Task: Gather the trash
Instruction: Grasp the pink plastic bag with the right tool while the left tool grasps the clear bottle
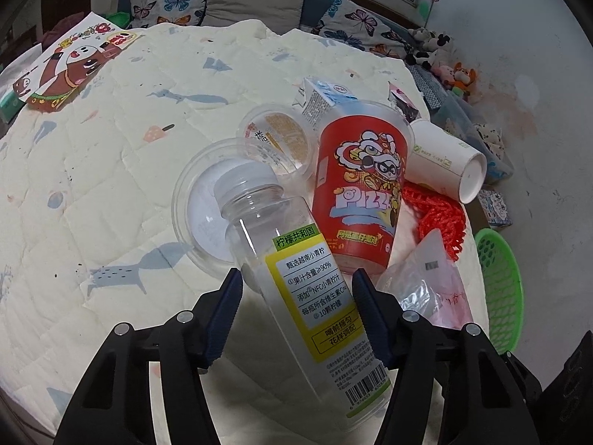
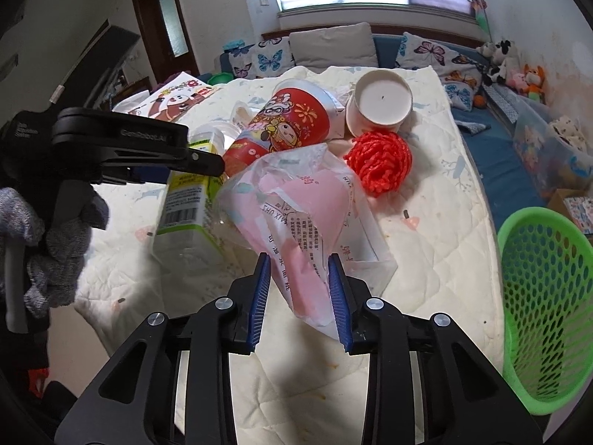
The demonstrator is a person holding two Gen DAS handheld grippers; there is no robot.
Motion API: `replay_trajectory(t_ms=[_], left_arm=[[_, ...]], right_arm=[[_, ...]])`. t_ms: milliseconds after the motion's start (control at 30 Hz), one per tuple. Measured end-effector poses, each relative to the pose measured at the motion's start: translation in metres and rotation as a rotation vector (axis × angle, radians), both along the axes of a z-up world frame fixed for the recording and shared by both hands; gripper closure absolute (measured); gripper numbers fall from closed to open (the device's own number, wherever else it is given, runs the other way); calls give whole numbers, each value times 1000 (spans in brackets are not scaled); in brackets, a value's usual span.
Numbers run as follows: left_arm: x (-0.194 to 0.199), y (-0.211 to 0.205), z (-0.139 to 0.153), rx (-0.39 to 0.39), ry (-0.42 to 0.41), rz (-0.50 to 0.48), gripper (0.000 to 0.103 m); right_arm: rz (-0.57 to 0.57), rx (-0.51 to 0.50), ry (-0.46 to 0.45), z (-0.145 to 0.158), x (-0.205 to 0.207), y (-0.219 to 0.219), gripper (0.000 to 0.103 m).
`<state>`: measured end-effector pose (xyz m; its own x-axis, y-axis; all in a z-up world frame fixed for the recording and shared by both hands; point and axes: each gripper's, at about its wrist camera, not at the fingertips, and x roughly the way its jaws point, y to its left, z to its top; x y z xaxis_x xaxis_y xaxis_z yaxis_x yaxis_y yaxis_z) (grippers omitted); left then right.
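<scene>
A clear plastic bottle [image 1: 307,296] with a yellow-green label lies tilted between the blue pads of my left gripper [image 1: 296,276], which is shut on its body. In the right wrist view the same bottle [image 2: 185,200] shows under the left gripper's black finger [image 2: 207,163]. My right gripper [image 2: 298,257] is shut on a crumpled pink and clear plastic bag [image 2: 296,215]. That bag [image 1: 426,289] lies right of the bottle. Behind them sit a red snack cup [image 1: 359,193], a white paper cup [image 1: 444,159] and a red net [image 1: 441,222].
Two clear plastic lids [image 1: 207,204] and a small carton [image 1: 322,96] lie on the quilted bed [image 1: 111,185]. A green mesh basket [image 2: 548,296] stands at the bed's right edge. A picture book [image 1: 70,66] lies far left. Cushions and toys line the back.
</scene>
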<state>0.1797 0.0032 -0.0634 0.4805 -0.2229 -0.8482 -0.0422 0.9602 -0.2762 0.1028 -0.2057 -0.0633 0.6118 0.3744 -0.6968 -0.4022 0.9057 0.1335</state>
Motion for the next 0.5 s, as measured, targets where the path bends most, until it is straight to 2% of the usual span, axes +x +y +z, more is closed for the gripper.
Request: replay_trajectory(t_ms=[267, 500], left_arm=[[-25, 12, 11, -41, -18, -45, 51], [-49, 19, 24, -68, -47, -91, 54]], right_arm=[[-22, 45, -34, 16, -17, -8, 80], [-42, 55, -72, 33, -35, -16, 81]])
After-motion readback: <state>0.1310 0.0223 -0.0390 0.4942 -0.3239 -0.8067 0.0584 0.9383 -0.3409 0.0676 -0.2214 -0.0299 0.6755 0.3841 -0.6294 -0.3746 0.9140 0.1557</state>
